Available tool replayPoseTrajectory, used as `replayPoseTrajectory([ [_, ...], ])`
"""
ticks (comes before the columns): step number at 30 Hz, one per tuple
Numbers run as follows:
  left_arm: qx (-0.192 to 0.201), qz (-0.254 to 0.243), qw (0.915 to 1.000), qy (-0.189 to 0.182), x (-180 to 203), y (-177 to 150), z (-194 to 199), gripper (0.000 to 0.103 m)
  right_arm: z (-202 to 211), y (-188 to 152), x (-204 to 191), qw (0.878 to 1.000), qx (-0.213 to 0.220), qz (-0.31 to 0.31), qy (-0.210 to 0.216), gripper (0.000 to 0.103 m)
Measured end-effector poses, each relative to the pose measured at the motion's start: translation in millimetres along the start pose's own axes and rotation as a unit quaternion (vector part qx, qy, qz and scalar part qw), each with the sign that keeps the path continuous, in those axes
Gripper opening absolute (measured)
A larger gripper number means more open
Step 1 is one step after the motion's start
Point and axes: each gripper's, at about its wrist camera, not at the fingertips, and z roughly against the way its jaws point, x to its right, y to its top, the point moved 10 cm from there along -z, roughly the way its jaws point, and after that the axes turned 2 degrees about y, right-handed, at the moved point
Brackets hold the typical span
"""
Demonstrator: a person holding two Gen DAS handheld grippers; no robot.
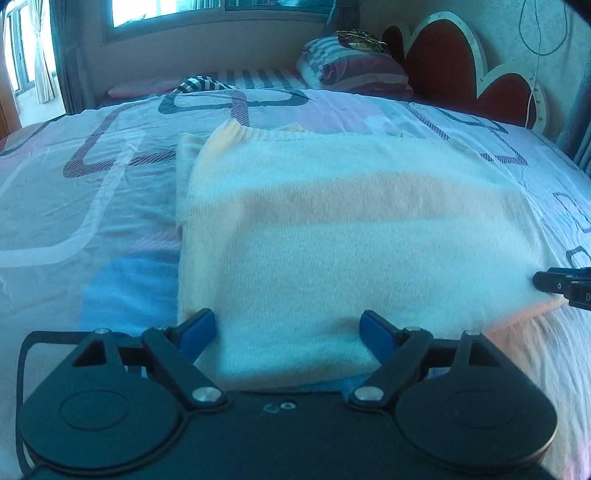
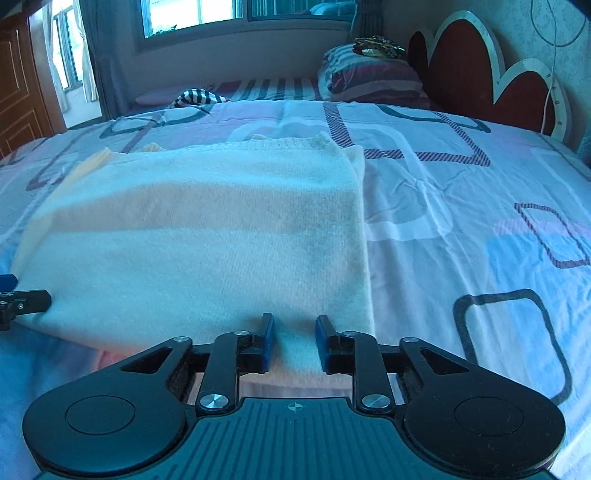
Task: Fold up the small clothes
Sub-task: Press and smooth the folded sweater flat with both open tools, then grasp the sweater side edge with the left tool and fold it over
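A small cream knit sweater point(image 1: 332, 229) with a pale orange band lies flat on the bed, folded at its sides; it also shows in the right wrist view point(image 2: 207, 229). My left gripper point(image 1: 288, 328) is open wide at the sweater's near left edge, blue pads either side of the fabric. My right gripper point(image 2: 293, 339) is partly open at the near right edge, with the hem between its pads but not pinched. Each gripper's tip shows at the edge of the other's view.
The bed sheet point(image 2: 461, 206) has coloured squares and dark outlines. A striped pillow point(image 1: 354, 66) and a red headboard point(image 1: 443, 55) stand at the back right. A striped cloth point(image 1: 199, 85) lies at the far side. A window point(image 1: 166, 11) is behind.
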Motion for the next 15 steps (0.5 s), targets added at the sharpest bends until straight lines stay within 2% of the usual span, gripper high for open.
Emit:
replayPoseTrajectory([
  [7, -0.008, 0.005, 0.9999, 0.008, 1.3, 0.4, 0.0, 0.086, 3.5, -5.5, 2.6, 1.0, -0.01, 0.001, -0.015, 0.033],
  [11, -0.011, 0.004, 0.9998, 0.015, 3.4, 0.4, -2.9, 0.089, 4.1, -2.1, -3.2, 0.999, -0.023, 0.023, -0.022, 0.035],
  [15, -0.015, 0.024, 0.9994, 0.022, 2.9, 0.9, 1.7, 0.089, 11.5, 6.2, -10.3, 1.0, -0.008, 0.02, -0.003, 0.035],
])
